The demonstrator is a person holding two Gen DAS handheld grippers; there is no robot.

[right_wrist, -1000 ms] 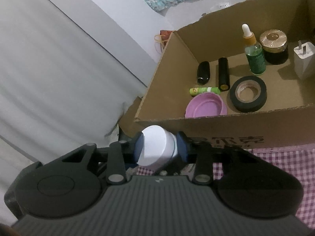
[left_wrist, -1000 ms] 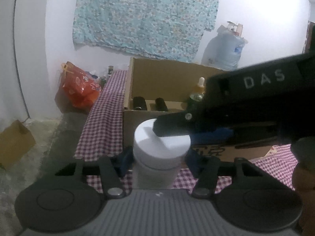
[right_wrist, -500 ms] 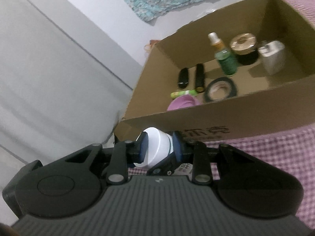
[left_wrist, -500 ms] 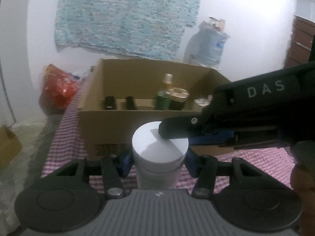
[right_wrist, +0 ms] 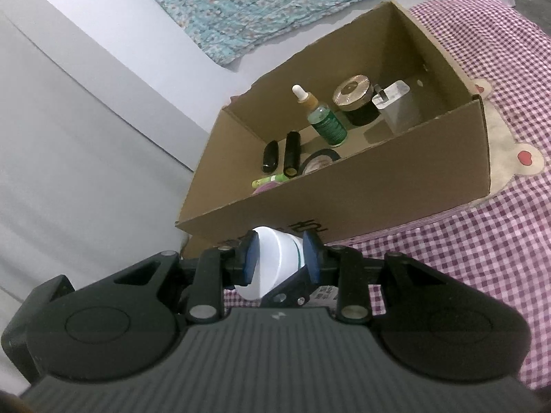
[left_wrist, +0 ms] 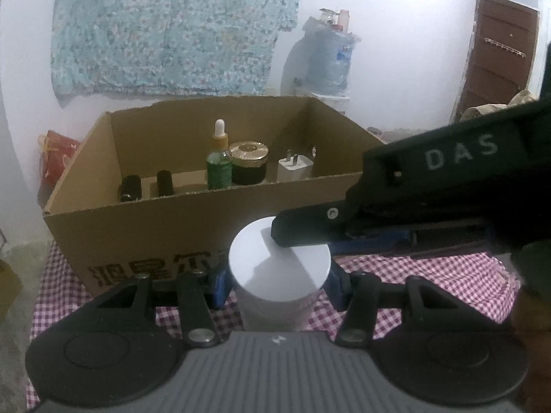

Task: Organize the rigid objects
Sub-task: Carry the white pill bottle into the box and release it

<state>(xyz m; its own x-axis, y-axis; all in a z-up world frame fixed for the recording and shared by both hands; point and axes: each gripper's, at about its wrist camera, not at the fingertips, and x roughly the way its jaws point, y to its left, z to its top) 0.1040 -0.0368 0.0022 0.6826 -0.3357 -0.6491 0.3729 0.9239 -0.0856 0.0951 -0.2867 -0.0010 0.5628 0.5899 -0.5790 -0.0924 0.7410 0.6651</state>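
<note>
A white lidded jar (left_wrist: 279,272) is held by both grippers in front of the cardboard box (left_wrist: 165,227). My left gripper (left_wrist: 277,284) is shut on the jar's body. My right gripper (right_wrist: 279,258) is shut on the jar's white lid (right_wrist: 275,258) and reaches in from the right in the left wrist view (left_wrist: 396,206). The box (right_wrist: 396,179) holds a green dropper bottle (right_wrist: 325,122), a gold-lidded dark jar (right_wrist: 356,101), a white charger plug (right_wrist: 397,105), two black tubes (right_wrist: 291,153), a tape roll (right_wrist: 318,161) and a green stick (right_wrist: 268,181).
The box stands on a red-checked cloth (right_wrist: 482,241) with a bear print (right_wrist: 516,151). A floral cloth (left_wrist: 172,27) hangs on the wall behind. A water jug (left_wrist: 327,58) and a brown door (left_wrist: 499,51) are at the back right. A red bag (left_wrist: 55,158) lies left.
Both grippers, still shut on the jar, have swung to the right along the box front. The box's inside now shows more fully in the left wrist view.
</note>
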